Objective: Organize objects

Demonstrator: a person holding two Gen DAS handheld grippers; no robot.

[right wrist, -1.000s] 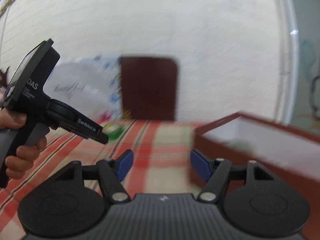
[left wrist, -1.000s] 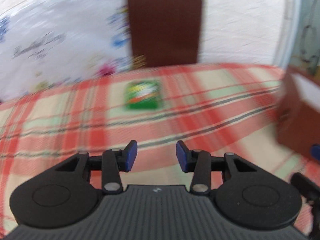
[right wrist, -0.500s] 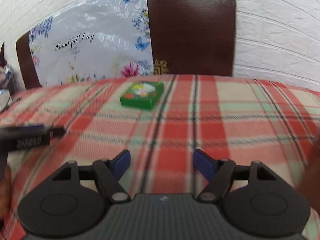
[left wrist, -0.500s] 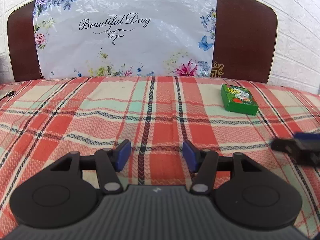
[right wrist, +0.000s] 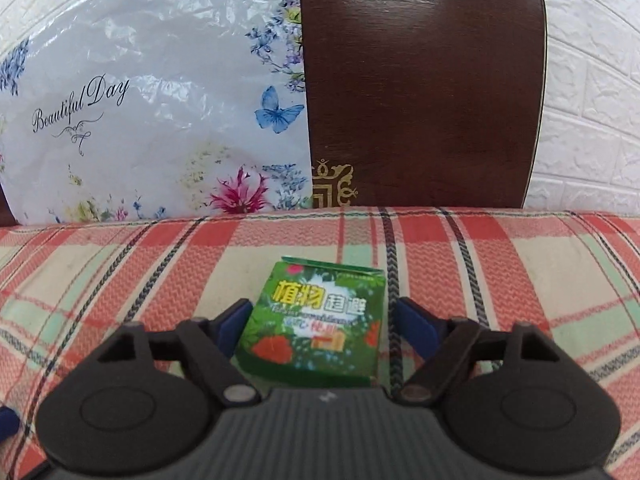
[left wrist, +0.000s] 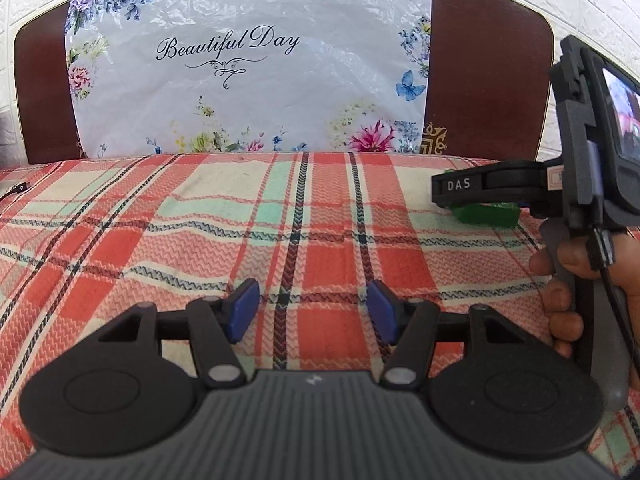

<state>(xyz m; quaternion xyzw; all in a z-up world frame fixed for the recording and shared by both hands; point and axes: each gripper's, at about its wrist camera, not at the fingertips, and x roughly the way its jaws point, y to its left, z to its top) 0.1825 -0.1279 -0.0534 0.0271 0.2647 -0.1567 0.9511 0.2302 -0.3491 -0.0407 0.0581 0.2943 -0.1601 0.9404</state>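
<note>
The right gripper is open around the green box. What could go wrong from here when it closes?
The green box lies slightly skewed between the right gripper fingers, so closing may twist it rather than grip it squarely. It is thin cardboard, so a hard squeeze could dent it. The soft plaid cloth might bunch under the fingertips.

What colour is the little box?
Green box, with yellow writing and red flowers; clearest in the right wrist view.

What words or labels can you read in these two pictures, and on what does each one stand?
"Beautiful Day": on the flowered plastic bag.
"DAS": on the right gripper, seen from the left wrist.
"植物": big yellow characters on the green box; its other print is too blurred to read.
</note>
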